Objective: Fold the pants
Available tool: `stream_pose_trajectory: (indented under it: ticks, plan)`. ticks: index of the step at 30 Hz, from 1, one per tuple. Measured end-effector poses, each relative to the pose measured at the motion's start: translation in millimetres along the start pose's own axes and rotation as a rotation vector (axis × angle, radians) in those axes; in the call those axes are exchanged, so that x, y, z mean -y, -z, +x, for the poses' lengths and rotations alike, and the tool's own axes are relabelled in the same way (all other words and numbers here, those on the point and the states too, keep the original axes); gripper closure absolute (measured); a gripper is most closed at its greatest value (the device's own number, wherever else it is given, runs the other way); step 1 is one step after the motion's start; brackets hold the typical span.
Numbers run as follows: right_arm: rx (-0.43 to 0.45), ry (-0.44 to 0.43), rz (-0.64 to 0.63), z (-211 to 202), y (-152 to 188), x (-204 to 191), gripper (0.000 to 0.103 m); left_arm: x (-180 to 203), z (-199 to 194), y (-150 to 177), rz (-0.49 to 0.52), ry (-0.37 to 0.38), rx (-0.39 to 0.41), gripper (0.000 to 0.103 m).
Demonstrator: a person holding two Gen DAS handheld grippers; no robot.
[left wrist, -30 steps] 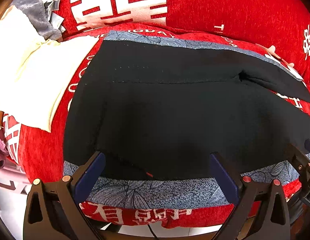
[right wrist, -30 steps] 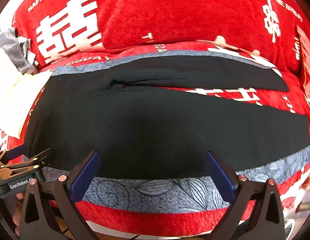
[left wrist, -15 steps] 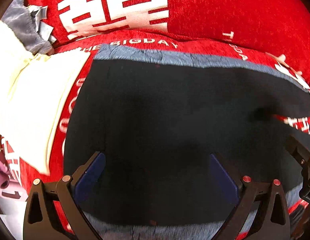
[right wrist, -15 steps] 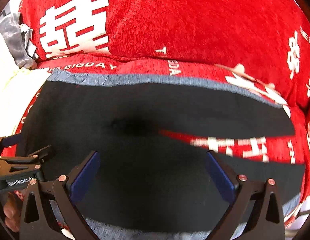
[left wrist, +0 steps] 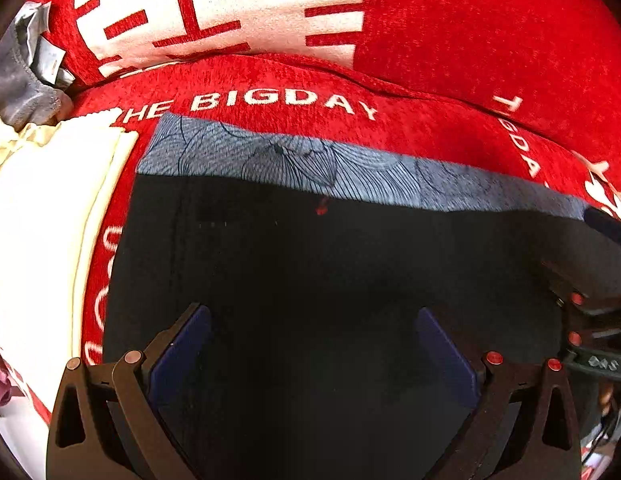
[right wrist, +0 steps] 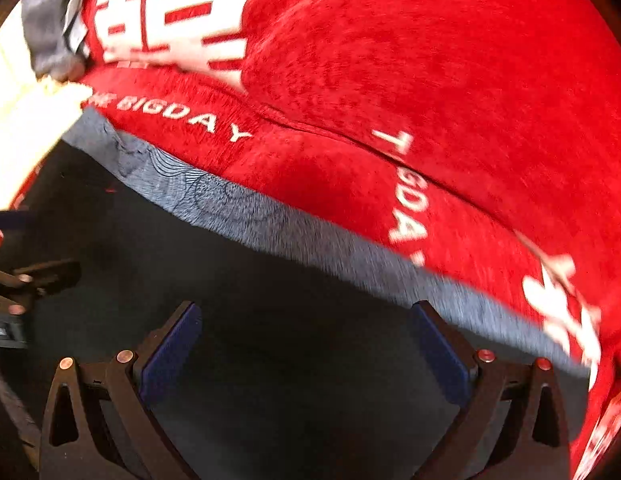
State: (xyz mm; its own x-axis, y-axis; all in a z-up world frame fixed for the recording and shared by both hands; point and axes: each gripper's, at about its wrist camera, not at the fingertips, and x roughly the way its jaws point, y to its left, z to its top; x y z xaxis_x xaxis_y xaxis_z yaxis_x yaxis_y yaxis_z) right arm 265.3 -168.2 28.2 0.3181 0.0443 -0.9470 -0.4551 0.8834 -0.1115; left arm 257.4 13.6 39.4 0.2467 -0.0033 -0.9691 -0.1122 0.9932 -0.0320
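Black pants (left wrist: 318,280) with a blue-grey patterned side band (left wrist: 350,168) lie flat on a red sofa seat and fill the lower part of both views (right wrist: 246,304). My left gripper (left wrist: 310,344) is open and empty, low over the black cloth, its blue pads (left wrist: 178,352) wide apart. My right gripper (right wrist: 306,344) is open and empty too, over the pants close to the band (right wrist: 310,236). The right gripper shows at the right edge of the left wrist view (left wrist: 590,312); the left one shows at the left edge of the right wrist view (right wrist: 18,296).
The red sofa back cushion (left wrist: 470,32) with white lettering rises just behind the pants. A cream cloth (left wrist: 42,220) lies to the left of the pants, with a grey garment (left wrist: 22,72) behind it.
Both grippers have moved forward over the pants toward the far band and the sofa back. The near band and the red gap between the legs have left the views. Both stay open.
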Motion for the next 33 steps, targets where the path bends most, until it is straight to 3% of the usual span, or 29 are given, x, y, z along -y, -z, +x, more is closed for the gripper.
stream_pose_trajectory:
  ticks: [7, 12, 15, 16, 17, 22, 26, 30, 33]
  plan:
    - [-0.074, -0.069, -0.155, 52.7, -35.2, -6.7, 0.000, 1.1, 12.0, -9.2, 0.017, -0.024, 0.003, 0.000]
    - [-0.125, -0.187, -0.121, 71.3, -47.1, 0.2, 0.004, -2.5, 12.1, -14.6, 0.009, -0.007, 0.005, 0.000]
    - [-0.114, -0.225, -0.163, 64.8, -46.9, -4.9, 0.030, -6.4, 10.9, -20.9, -0.027, 0.028, 0.000, 0.000]
    - [-0.106, -0.239, -0.176, 60.0, -47.5, -7.7, 0.054, -7.9, 10.5, -23.6, -0.043, 0.043, -0.003, 0.000]
    - [-0.108, -0.262, -0.184, 55.4, -48.2, -11.2, 0.069, -8.3, 10.4, -26.1, -0.055, 0.056, -0.008, 0.000]
    - [-0.082, -0.183, -0.230, 38.2, -43.7, -28.6, 0.087, -10.0, 9.1, -40.3, -0.120, 0.111, -0.031, 0.000]
    - [0.050, -0.116, -0.255, 5.5, -24.2, -44.4, 0.089, -12.9, 10.4, -52.5, -0.192, 0.153, -0.049, 0.000]
    - [0.121, -0.072, -0.267, -14.9, -1.7, -45.8, 0.089, -12.6, 17.3, -65.9, -0.293, 0.196, -0.083, 0.000]
    - [0.146, -0.035, -0.269, -17.3, 5.8, -56.1, 0.089, -2.8, 35.5, -73.7, -0.321, 0.159, -0.135, 0.000]
